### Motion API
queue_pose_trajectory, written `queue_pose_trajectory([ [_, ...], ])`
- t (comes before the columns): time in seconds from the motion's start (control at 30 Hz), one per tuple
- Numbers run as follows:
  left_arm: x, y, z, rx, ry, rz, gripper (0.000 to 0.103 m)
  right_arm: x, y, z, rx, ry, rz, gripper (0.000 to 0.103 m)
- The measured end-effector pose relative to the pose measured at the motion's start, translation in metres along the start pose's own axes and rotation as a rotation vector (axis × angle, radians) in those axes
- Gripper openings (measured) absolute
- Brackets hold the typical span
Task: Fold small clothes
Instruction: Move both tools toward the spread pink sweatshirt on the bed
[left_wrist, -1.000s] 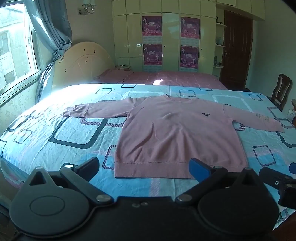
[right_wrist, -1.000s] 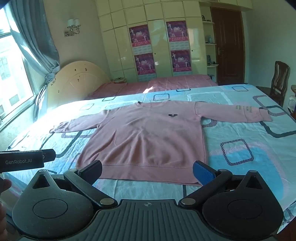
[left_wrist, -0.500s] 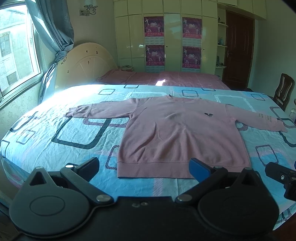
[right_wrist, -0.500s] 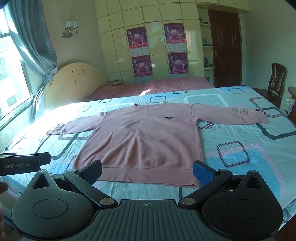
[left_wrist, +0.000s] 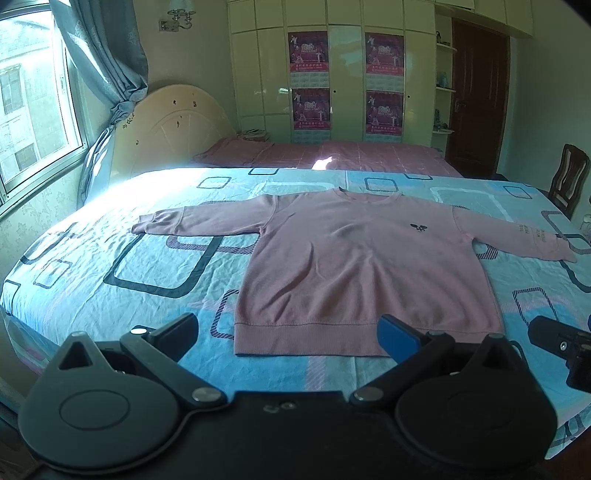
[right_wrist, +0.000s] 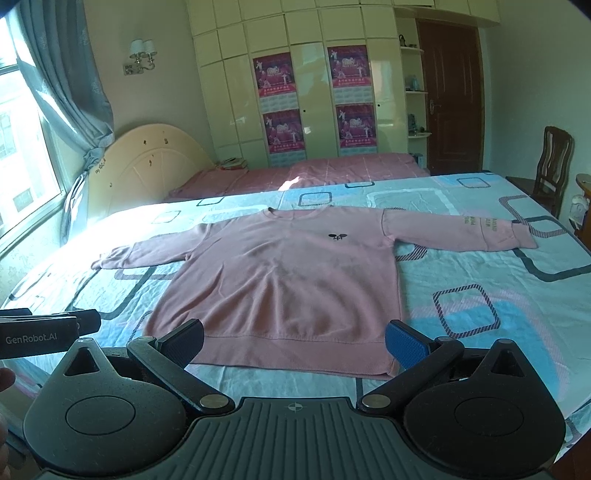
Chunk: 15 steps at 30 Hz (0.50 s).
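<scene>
Since 1 second ago both cameras are raised and drawn a little back from the bed, so the pink sweatshirt (left_wrist: 365, 273) is seen lower and more fully in each view, while the garment itself is not shifted. It is laid flat, front side up, on the blue patterned bedsheet (left_wrist: 155, 266), with the hem toward the cameras, the collar at the far side, and both sleeves stretched out to the sides. The left gripper (left_wrist: 286, 330) is held above the near edge of the bed with its fingers spread wide, and nothing is held between them; the right gripper (right_wrist: 293, 338) is held in the same way, wide open and empty, just in front of the hem. No fold is made yet, so the task is judged to be at its very start. For a good first step, the left sleeve (left_wrist: 199, 223) and the right sleeve (right_wrist: 461, 229) should probably be taken near the cuff, 1 by each gripper, and laid across the chest. The cloth is soft and rather thick, so only the sleeve layer should be pinched, and the sheet below should not be caught with it. The sleeve should be lifted low and carried slowly, so that the body is not dragged out of its flat position.
</scene>
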<state>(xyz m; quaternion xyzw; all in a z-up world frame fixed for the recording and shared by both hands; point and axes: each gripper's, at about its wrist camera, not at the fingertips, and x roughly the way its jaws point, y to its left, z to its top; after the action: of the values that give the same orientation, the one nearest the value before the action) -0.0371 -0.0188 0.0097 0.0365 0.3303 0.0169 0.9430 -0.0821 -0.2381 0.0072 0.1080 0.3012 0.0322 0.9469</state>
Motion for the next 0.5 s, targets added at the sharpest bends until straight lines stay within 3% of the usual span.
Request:
queue_pose_trajectory([
  [0.5,0.0079,0.0022,-0.0005,-0.004,0.024,-0.013,0.103,0.0071,-0.0018,-0.0002,0.005,0.014,-0.025,0.103],
])
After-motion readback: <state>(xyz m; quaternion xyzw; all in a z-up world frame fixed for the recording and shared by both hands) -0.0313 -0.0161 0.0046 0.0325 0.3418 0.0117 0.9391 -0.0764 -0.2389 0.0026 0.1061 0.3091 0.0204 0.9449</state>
